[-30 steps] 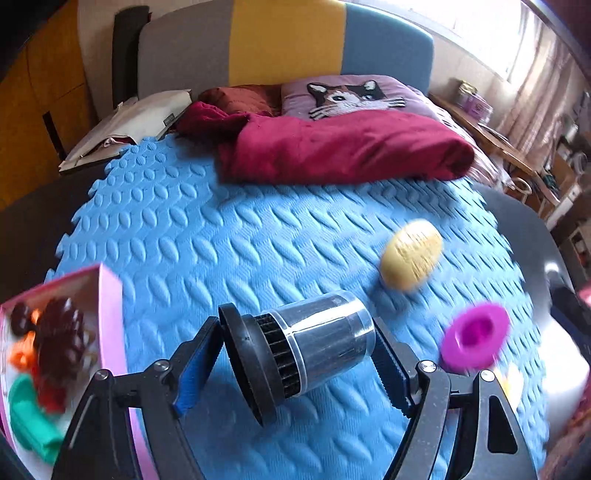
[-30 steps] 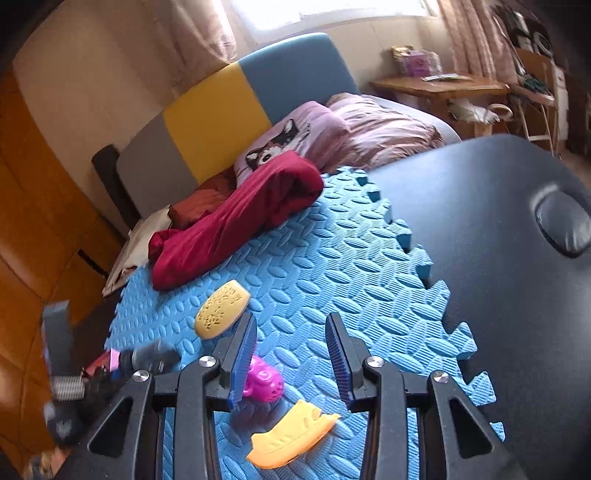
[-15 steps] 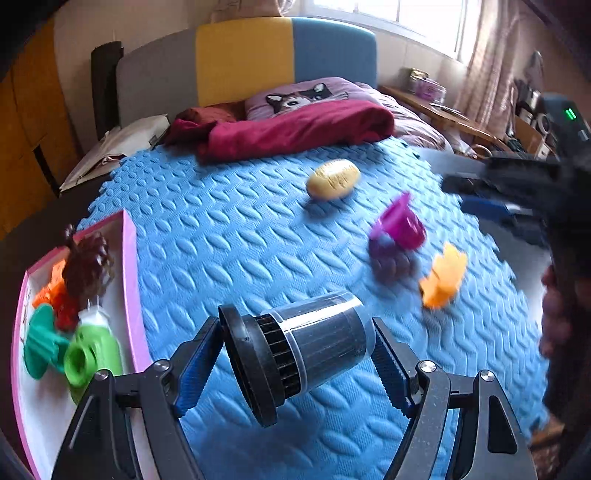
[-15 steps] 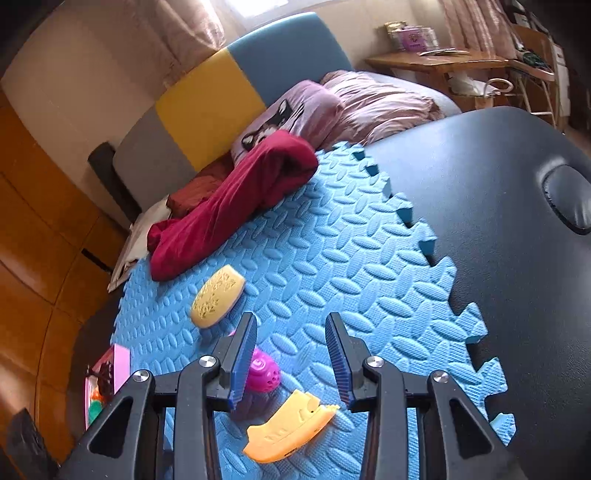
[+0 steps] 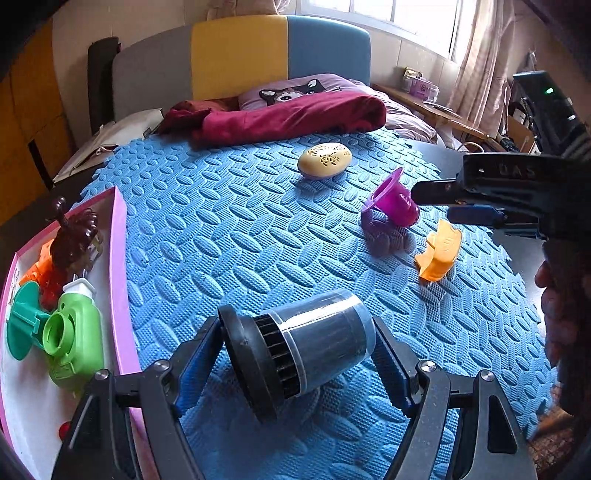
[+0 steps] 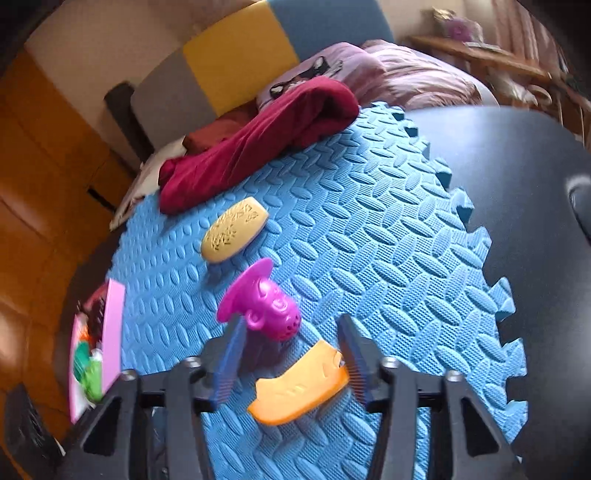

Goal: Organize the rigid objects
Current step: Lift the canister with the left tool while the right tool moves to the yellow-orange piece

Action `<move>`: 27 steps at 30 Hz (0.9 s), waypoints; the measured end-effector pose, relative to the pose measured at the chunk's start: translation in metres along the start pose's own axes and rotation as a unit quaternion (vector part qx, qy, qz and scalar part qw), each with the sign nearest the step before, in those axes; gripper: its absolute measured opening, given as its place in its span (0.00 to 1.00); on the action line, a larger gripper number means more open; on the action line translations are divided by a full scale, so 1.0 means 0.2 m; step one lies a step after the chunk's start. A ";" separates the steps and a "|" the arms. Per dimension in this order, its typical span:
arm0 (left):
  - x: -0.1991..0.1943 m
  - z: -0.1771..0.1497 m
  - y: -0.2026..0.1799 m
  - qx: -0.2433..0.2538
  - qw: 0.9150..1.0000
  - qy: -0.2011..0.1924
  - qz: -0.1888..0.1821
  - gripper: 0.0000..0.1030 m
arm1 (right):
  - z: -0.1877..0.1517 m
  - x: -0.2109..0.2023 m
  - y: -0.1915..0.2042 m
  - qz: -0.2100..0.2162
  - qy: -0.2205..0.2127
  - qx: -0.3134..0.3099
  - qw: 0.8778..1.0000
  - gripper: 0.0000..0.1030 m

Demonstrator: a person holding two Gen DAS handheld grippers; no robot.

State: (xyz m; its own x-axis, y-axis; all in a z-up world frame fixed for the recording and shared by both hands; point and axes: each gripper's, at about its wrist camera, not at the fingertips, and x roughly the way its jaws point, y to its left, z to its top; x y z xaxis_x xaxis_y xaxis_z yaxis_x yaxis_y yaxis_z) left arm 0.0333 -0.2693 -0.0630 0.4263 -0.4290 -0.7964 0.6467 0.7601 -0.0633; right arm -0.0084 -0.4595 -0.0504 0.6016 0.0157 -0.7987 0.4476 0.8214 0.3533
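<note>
Left wrist view: a dark cylindrical canister (image 5: 299,345) with a ribbed black cap is gripped on its side between the closed fingers of the left gripper (image 5: 295,354), held above the blue foam mat (image 5: 229,229). It is judged to be bound for the pink-rimmed tray (image 5: 120,236) just to the left, where a green plastic toy (image 5: 70,343), a teal piece (image 5: 22,325) and a brown figure (image 5: 74,236) are already gathered. The sideways hold is presumably kept so that the pads press the cap end and the base.

In the right wrist view, the right gripper (image 6: 291,354) is seen with its fingers spread wide and nothing held, poised low over the mat; the orange wedge-shaped piece (image 6: 299,391) lies between the fingers and the magenta cup-shaped toy (image 6: 266,302) lies just beyond the left finger. Which of the two is meant to be taken cannot be told, though the wedge appears the better framed.

A yellow oval case (image 5: 325,160) with a pierced pattern is left farther back on the mat. The mat is an interlocking tile with a raised leaf texture, laid over a black padded surface (image 6: 517,192). Behind it are seen a crumpled maroon cloth (image 5: 291,118), a cat-print pillow (image 5: 295,90), a grey, yellow and blue headboard (image 5: 240,55), and a curtained window (image 5: 417,22).
</note>
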 end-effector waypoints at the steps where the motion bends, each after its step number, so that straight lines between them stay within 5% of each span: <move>1: 0.00 0.00 0.00 0.000 1.000 -0.001 -0.001 0.76 | -0.01 0.00 0.01 -0.002 0.004 -0.013 1.000 0.68; 11: 0.02 -0.04 0.03 -0.009 1.000 0.003 0.003 0.74 | -0.13 0.02 0.14 -0.061 0.059 -0.161 0.983 0.80; 19: 0.02 -0.05 0.02 -0.003 1.000 -0.009 0.011 0.74 | -0.17 0.07 0.13 -0.087 0.030 -0.194 0.977 0.75; 27: -0.01 -0.06 0.02 -0.005 1.000 -0.017 0.004 0.74 | -0.13 0.11 0.09 -0.087 0.043 -0.164 0.982 0.75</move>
State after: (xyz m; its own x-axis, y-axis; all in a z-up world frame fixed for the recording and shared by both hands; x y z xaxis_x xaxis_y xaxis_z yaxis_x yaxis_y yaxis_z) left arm 0.0274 -0.2598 -0.0700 0.4529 -0.4398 -0.7756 0.6377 0.7677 -0.0630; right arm -0.0037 -0.4296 -0.0732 0.4704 -0.1053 -0.8762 0.2927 0.9553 0.0423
